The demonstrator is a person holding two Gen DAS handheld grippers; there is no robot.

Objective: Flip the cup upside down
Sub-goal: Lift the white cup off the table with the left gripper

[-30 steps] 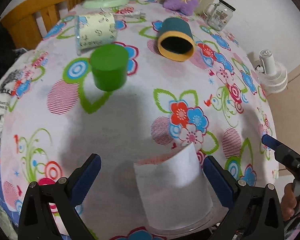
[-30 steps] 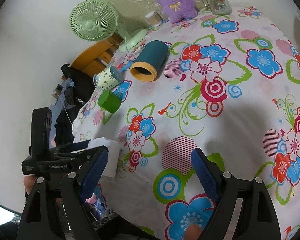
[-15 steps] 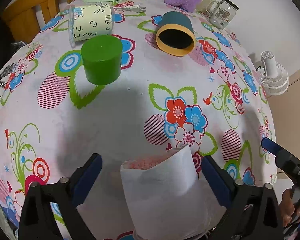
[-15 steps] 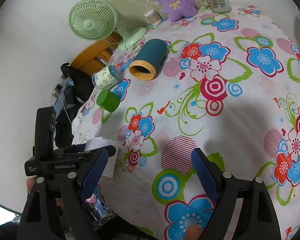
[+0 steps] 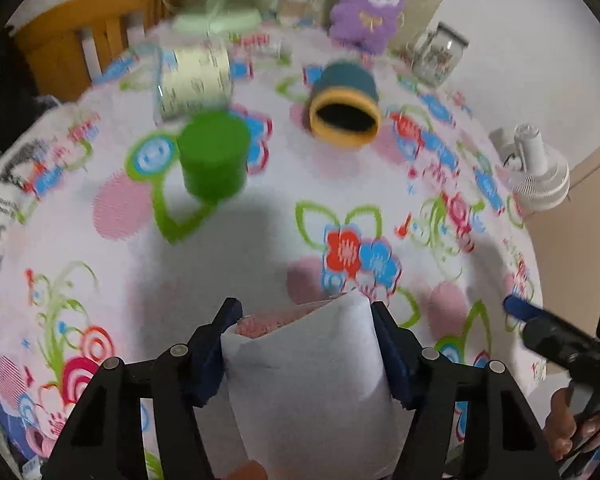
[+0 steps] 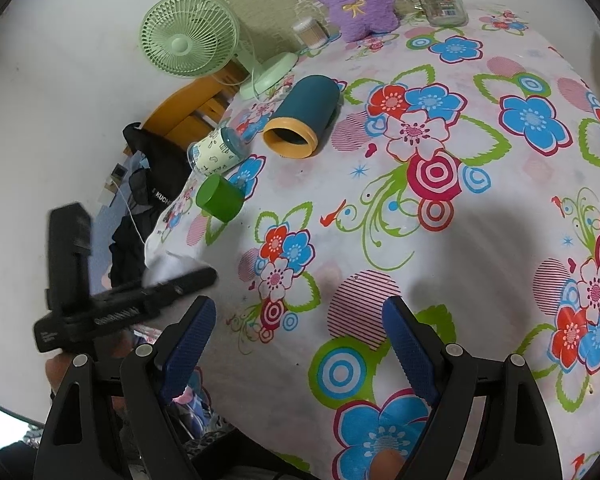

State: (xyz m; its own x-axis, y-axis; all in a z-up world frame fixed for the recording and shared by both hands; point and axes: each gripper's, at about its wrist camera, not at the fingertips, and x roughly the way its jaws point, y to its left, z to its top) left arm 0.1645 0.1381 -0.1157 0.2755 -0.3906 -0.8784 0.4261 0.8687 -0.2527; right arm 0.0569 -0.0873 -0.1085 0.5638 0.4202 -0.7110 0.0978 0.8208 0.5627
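Note:
A white paper-wrapped cup (image 5: 308, 376) with a pinkish top stands at the near edge of the floral table. My left gripper (image 5: 306, 348) is shut on the cup, one blue pad on each side. In the right wrist view the cup (image 6: 168, 266) shows as a white patch behind the left gripper's black body at the table's left edge. My right gripper (image 6: 296, 340) is open and empty above the tablecloth (image 6: 440, 240), apart from the cup.
A green cup (image 5: 214, 158) stands upside down mid-table. A teal cup with a yellow rim (image 5: 346, 106) and a patterned paper cup (image 5: 194, 78) lie on their sides. A purple plush (image 5: 366, 4), a glass jar (image 5: 438, 56), a green fan (image 6: 190, 36) and a wooden chair (image 5: 72, 54) are at the back.
My left gripper has closed its fingers onto the white cup; they were wide open before. The left view has shifted and blurred. The right gripper has not moved.

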